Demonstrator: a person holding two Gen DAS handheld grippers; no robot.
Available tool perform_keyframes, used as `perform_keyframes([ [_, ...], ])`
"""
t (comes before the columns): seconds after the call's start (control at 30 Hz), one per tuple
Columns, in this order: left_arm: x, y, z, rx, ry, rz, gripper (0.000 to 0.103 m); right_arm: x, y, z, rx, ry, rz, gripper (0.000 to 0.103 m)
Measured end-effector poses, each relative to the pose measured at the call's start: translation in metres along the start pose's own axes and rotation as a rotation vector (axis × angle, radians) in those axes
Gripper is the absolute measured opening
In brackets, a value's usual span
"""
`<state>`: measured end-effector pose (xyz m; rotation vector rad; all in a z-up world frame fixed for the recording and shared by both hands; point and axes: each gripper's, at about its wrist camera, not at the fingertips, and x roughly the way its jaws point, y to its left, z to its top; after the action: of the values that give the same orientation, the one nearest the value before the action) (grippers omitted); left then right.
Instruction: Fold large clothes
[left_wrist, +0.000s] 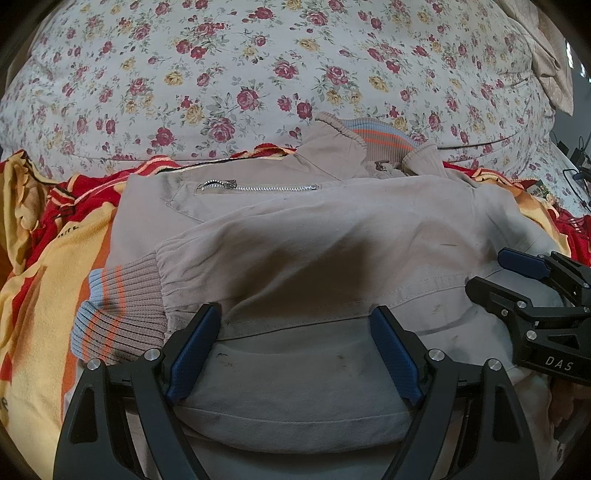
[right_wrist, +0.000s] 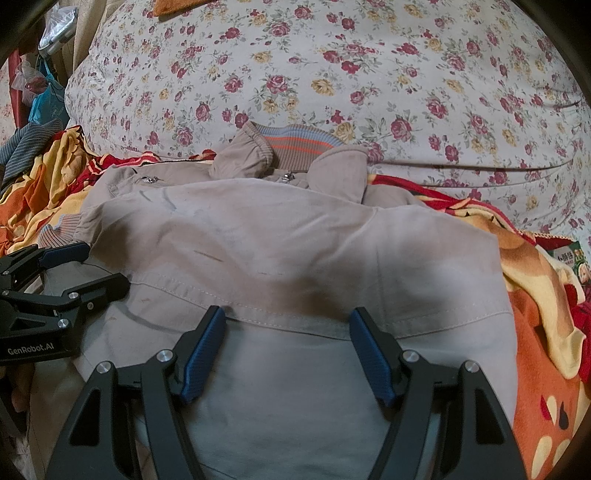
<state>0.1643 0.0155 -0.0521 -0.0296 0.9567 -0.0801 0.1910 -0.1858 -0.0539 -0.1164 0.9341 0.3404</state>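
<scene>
Beige jacket (left_wrist: 332, 240) spread ahead of both grippers, left gripper (left_wrist: 295, 321) jaws apart over its folded hem, right gripper (right_wrist: 288, 325) likewise spread wide just beside it, gripping nothing

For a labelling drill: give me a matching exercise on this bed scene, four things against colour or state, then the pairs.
Things:
1. jacket
2. sleeve cuff
3. left gripper
4. blanket

Descriptions:
A. red, orange and yellow
B. beige, sleeves folded across
C. ribbed, blue and orange stripes
D. jaws open over the fabric

Pairs: 1-B, 2-C, 3-D, 4-A
</scene>
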Motion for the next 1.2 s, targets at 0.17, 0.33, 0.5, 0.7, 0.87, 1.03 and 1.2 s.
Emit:
perform_keyframes([
  [0.17,-0.0002,-0.0003,-0.0002,0.0,-0.001,0.0,0.073,0.0,0.0001,0.0,0.0,0.0,0.0,0.073],
  [0.33,0.0,0.0,-0.0002,0.0,-0.001,0.0,0.073,0.0001,0.0002,0.0,0.0,0.0,0.0,0.073],
  [0.5,0.0002,0.0003,-0.0002,-0.002,-0.001,0.002,0.073,0.0002,0.0002,0.0001,0.0,0.0,0.0,0.073],
  [0.7,0.0,0.0003,0.0002,0.005,0.001,0.005,0.074,0.0001,0.0001,0.0001,0.0,0.0,0.0,0.073],
  [0.87,0.0011,-0.0005,0.0004,0.016,0.001,0.013,0.074,0.0001,0.0001,0.0001,0.0,0.0,0.0,0.073],
  [1.03,0.0014,0.0006,0.0003,0.016,-0.001,0.01,0.074,0.0002,-0.0001,0.0001,0.0,0.0,0.0,0.073],
  [1.2,0.0015,0.0007,0.0003,0.016,-0.001,0.011,0.074,0.0003,-0.0003,0.0002,0.0,0.0,0.0,0.073],
])
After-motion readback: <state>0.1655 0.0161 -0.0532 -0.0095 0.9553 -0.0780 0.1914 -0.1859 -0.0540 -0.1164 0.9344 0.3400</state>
